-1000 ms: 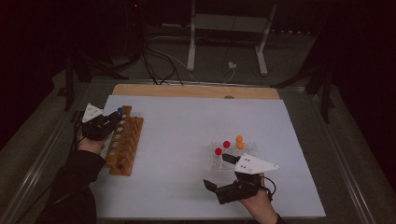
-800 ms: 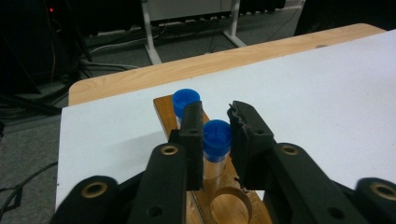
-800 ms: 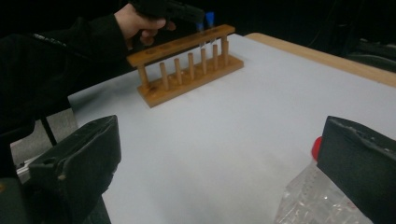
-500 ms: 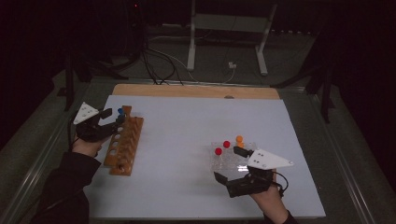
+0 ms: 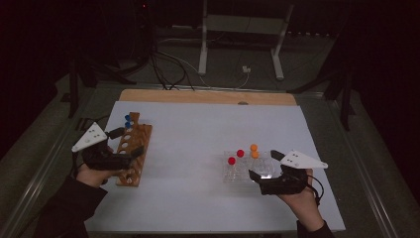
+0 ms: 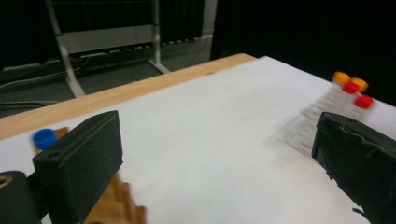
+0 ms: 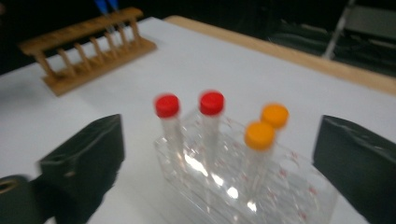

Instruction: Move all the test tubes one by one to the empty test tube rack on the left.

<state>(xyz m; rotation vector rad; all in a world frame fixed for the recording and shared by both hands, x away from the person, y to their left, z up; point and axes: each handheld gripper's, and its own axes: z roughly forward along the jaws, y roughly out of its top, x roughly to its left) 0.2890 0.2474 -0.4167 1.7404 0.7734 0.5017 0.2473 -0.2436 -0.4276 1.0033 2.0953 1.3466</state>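
Held low at the table's left edge, the left gripper [image 5: 130, 143] is a matte black block with a pale three-cornered plate on top; its two blunt, rubbery-looking jaws have just been opening and now stand wide apart with nothing between them, as the left gripper view shows over bare white surface. Just beside it, partly under the jaws in the high view, lies the wooden rack [image 5: 132, 154], a long tan board drilled with round holes and raised on turned pegs, with two blue-capped tubes [image 5: 128, 121] standing at its far end, beyond the jaw tips. The white table cover [image 5: 198, 148] is smooth and flat, backed by a strip of bare wood along the far edge. To the right stands the clear plastic rack [image 7: 261, 186], glossy and gridded, catching bright glints. It carries two red-capped tubes [image 7: 189, 109] and two orange-capped tubes [image 7: 267, 125], all upright, with clear slim bodies and round flat-topped caps. The right gripper [image 5: 265, 166], also black with a pale plate, sits just to the right of this rack, touching or nearly so; its jaws are spread wide and empty, and in the right gripper view the capped tubes stand ahead of the gap between them, not gripped.
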